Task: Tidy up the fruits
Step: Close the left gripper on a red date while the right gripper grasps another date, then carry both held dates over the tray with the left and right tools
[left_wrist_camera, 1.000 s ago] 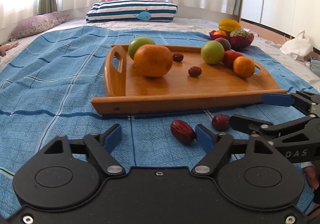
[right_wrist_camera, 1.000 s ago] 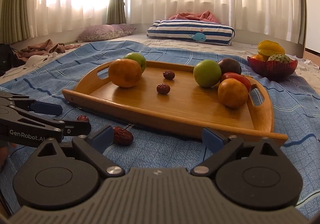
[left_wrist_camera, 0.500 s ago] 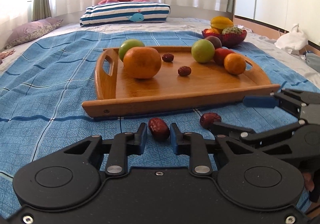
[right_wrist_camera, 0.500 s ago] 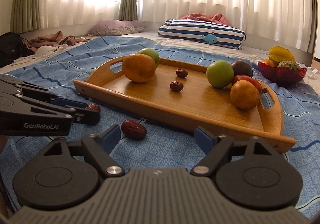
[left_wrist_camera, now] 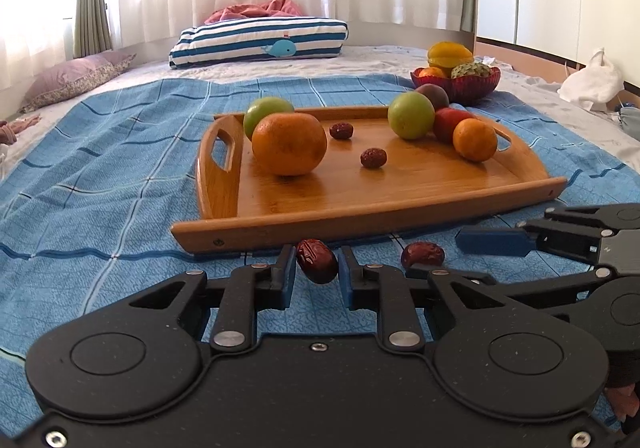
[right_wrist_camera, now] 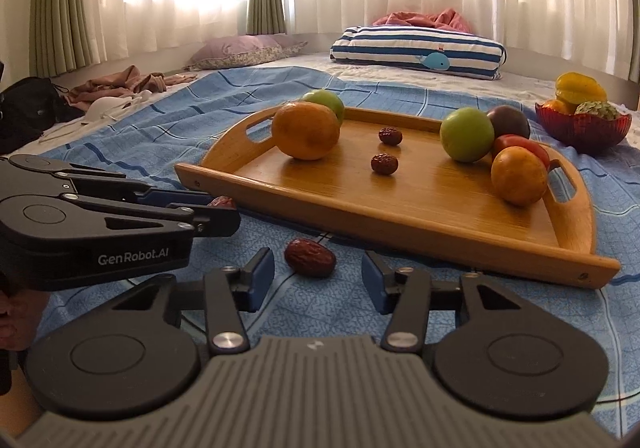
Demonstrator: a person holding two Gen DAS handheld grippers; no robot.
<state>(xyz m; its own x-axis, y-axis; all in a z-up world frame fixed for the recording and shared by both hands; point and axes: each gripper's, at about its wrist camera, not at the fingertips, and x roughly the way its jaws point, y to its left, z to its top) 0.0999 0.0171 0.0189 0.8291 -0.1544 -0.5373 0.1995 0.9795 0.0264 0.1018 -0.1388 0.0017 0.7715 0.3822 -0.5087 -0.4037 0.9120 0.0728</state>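
Note:
My left gripper (left_wrist_camera: 317, 272) is shut on a dark red date (left_wrist_camera: 317, 260) just in front of the wooden tray (left_wrist_camera: 360, 207); it also shows in the right wrist view (right_wrist_camera: 218, 209). My right gripper (right_wrist_camera: 318, 280) is open around a second red date (right_wrist_camera: 310, 258) that lies on the blue cloth; this date also shows in the left wrist view (left_wrist_camera: 423, 254). The tray holds a large orange (left_wrist_camera: 289, 143), two green fruits (left_wrist_camera: 411, 115), a small orange (left_wrist_camera: 475, 139), a red fruit (left_wrist_camera: 450, 121) and two dates (left_wrist_camera: 373, 158).
A red bowl (left_wrist_camera: 456, 83) of fruit stands behind the tray at the right. A striped whale pillow (left_wrist_camera: 260, 41) lies at the back. A white bag (left_wrist_camera: 592, 81) sits at the far right. A blue checked cloth (left_wrist_camera: 100, 175) covers the bed.
My left gripper has closed on the date and lifted it slightly. My right gripper has moved in around the second date and narrowed its opening.

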